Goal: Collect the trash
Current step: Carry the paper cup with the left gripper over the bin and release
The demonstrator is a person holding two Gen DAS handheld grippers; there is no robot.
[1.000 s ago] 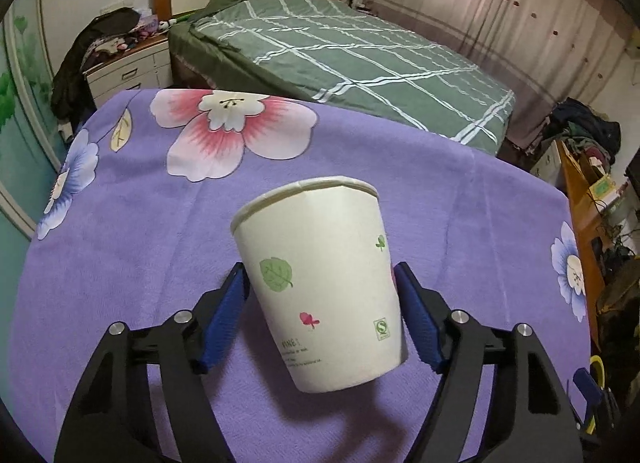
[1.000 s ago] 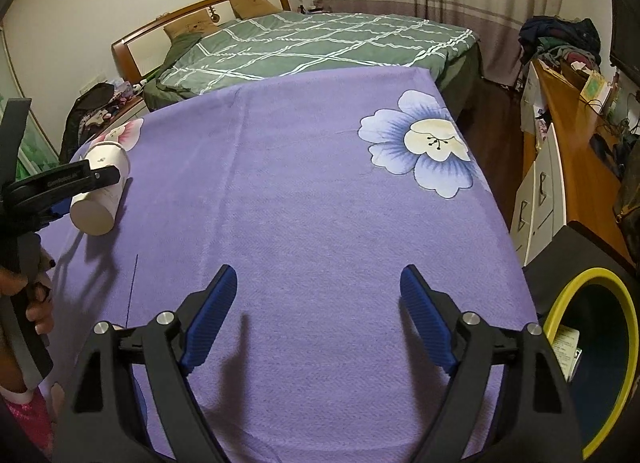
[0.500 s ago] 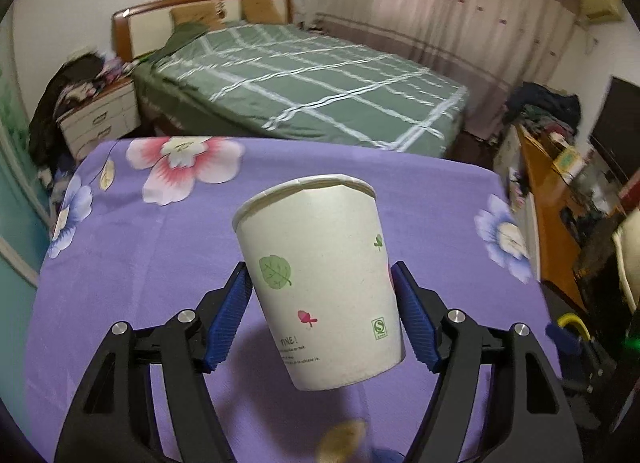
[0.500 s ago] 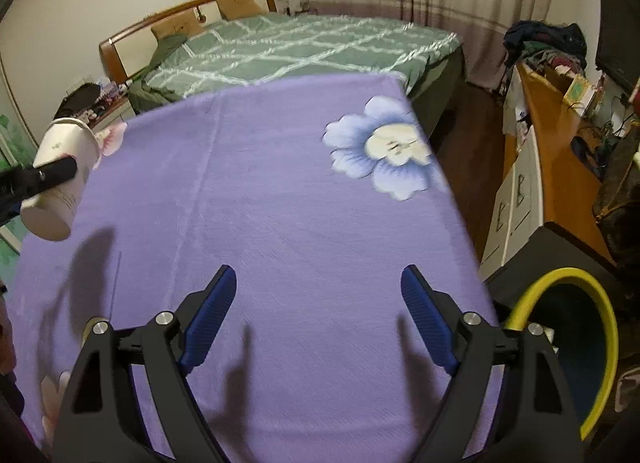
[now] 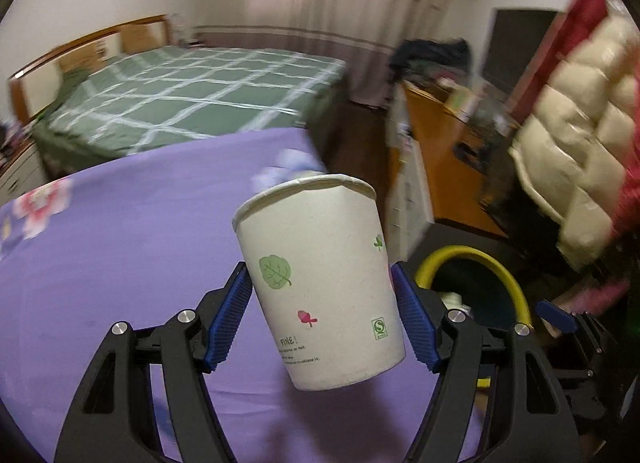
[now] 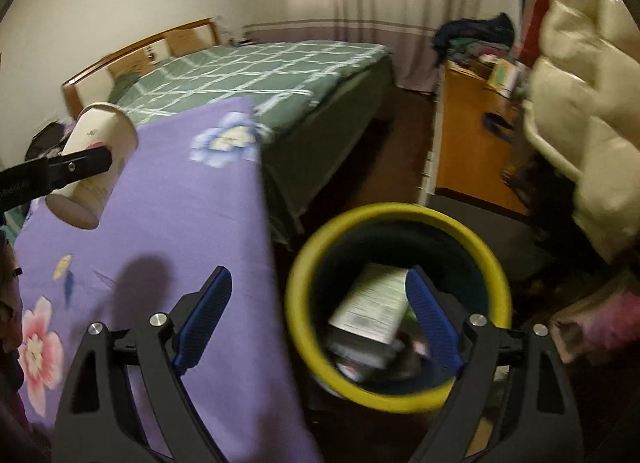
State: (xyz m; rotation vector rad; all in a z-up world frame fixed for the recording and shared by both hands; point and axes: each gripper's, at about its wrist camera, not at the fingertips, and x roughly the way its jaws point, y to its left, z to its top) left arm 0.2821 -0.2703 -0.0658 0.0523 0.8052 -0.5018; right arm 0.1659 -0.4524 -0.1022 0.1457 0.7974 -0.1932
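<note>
My left gripper (image 5: 322, 315) is shut on a white paper cup (image 5: 320, 283) with green leaf prints and holds it tilted in the air above the purple flowered table cloth (image 5: 120, 263). The cup also shows in the right wrist view (image 6: 94, 167), at the far left above the cloth. My right gripper (image 6: 318, 315) is open and empty, over the table's right edge and the yellow-rimmed trash bin (image 6: 400, 395). The bin holds a white printed packet (image 6: 372, 307) and other trash. The bin's rim also shows in the left wrist view (image 5: 504, 275), right of the cup.
A green checked bed (image 6: 248, 71) stands behind the table. An orange wooden desk (image 6: 472, 143) with clutter is at the right. A cream puffy jacket (image 6: 580, 83) hangs close at the far right. Dark floor lies between table, bed and bin.
Both grippers have swung to the right. The cup has been carried toward the table's right edge, and the bin has come under the right gripper. The left grip on the cup is unchanged.
</note>
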